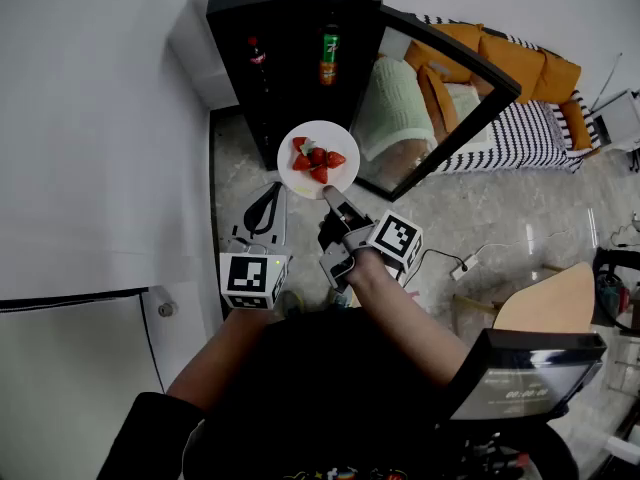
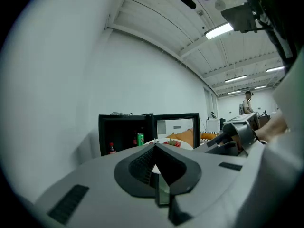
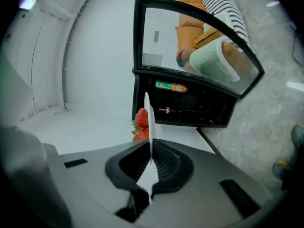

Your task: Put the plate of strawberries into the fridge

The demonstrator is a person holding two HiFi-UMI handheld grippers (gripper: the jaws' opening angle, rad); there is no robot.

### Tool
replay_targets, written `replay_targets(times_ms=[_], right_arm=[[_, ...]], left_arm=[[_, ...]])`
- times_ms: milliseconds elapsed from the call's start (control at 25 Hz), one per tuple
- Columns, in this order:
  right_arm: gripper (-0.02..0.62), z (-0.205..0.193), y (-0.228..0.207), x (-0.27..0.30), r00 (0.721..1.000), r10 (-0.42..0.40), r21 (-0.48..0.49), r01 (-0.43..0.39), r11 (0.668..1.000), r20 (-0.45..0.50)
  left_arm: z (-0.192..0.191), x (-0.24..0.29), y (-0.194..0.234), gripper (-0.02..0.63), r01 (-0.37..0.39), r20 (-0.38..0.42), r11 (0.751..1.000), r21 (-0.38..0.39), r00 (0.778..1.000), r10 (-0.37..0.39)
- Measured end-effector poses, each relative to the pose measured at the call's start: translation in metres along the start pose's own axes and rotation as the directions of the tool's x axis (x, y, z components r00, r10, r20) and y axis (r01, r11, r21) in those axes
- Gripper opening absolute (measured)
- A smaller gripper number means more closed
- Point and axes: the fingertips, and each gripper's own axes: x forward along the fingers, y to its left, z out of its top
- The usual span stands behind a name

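A white plate point(image 1: 318, 158) with several red strawberries point(image 1: 316, 158) is held level just in front of the open black mini fridge point(image 1: 290, 28). My right gripper point(image 1: 329, 194) is shut on the plate's near rim. In the right gripper view the plate point(image 3: 147, 120) runs edge-on between the jaws, with strawberries point(image 3: 141, 118) to its left. My left gripper point(image 1: 270, 192) hangs to the plate's lower left, shut on nothing. In the left gripper view, the plate point(image 2: 167, 141) peeks over the closed jaws, in front of the fridge point(image 2: 124, 134).
The fridge's glass door point(image 1: 440, 98) stands swung out to the right. A cola bottle point(image 1: 256, 53) and a green bottle point(image 1: 329, 56) sit inside. A white wall point(image 1: 100, 118) is on the left. An orange sofa point(image 1: 500, 58), a power strip point(image 1: 465, 265) and a wooden table point(image 1: 550, 308) lie to the right.
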Motion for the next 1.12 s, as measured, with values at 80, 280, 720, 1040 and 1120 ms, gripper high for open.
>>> replay_targets(times_ms=[80, 280, 720, 1040, 1120], right_arm=[[0.018, 0.001, 0.001, 0.001, 1.0, -0.005, -0.028, 0.004, 1.0, -0.011], [0.018, 0.002, -0.001, 0.004, 0.999, -0.024, -0.075, 0.021, 0.997, -0.042], [0.018, 0.017, -0.016, 0.011, 0.997, -0.044, -0.113, 0.038, 0.993, -0.055], [0.018, 0.027, -0.024, -0.004, 0.996, -0.027, -0.07, 0.021, 0.997, -0.084], [0.018, 0.023, -0.024, -0.013, 0.996, -0.016, -0.068, 0.01, 0.998, -0.091]], left_arm=[[-0.002, 0.002, -0.002, 0.005, -0.002, -0.006, 1.0, 0.0, 1.0, 0.002], [-0.008, 0.009, -0.001, 0.005, -0.024, -0.02, 1.0, -0.006, 1.0, 0.024], [-0.014, 0.036, -0.013, 0.005, -0.123, -0.034, 0.992, 0.004, 0.992, 0.123], [-0.017, 0.035, -0.036, 0.005, -0.175, -0.045, 0.985, 0.007, 0.984, 0.175], [-0.016, 0.026, -0.044, 0.005, -0.179, -0.039, 0.984, 0.012, 0.983, 0.179]])
